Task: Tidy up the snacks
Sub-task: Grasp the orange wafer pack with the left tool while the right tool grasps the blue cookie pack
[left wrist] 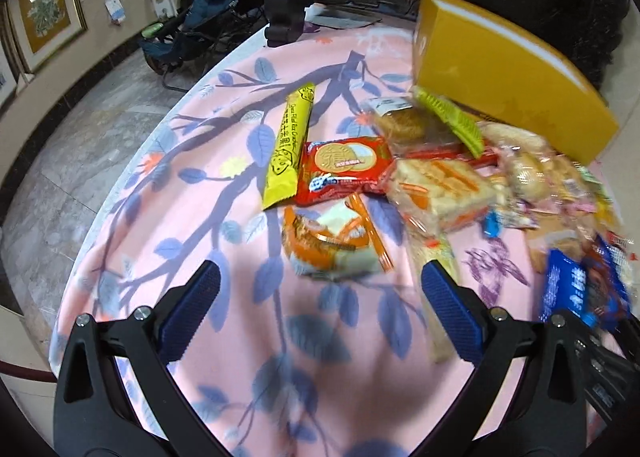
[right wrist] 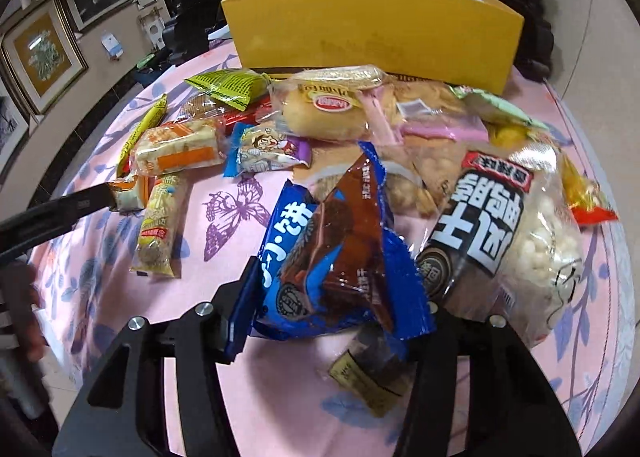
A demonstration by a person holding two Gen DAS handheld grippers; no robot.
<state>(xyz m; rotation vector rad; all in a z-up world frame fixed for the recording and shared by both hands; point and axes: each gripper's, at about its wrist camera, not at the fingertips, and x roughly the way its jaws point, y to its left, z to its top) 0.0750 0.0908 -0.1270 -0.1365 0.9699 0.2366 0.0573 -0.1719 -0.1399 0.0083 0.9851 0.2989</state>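
My left gripper (left wrist: 320,281) is open and empty above the pink cloth, just short of an orange-and-white cake packet (left wrist: 332,241). Beyond it lie a long yellow stick pack (left wrist: 288,145), a red biscuit pack (left wrist: 344,165) and an orange-striped wafer pack (left wrist: 440,185). My right gripper (right wrist: 340,297) is shut on a blue chocolate-biscuit pack (right wrist: 336,257), which fills the jaws and hides the fingertips. That pack also shows at the right edge of the left wrist view (left wrist: 580,289). A yellow box (right wrist: 376,33) stands behind the snack pile.
The table wears a pink leaf-print cloth (left wrist: 200,217) with its edge to the left above a marble floor. Around the right gripper lie a large bag of white puffs (right wrist: 516,233), a bread pack (right wrist: 324,105), a green pack (right wrist: 228,87) and a small dark pack (right wrist: 368,365).
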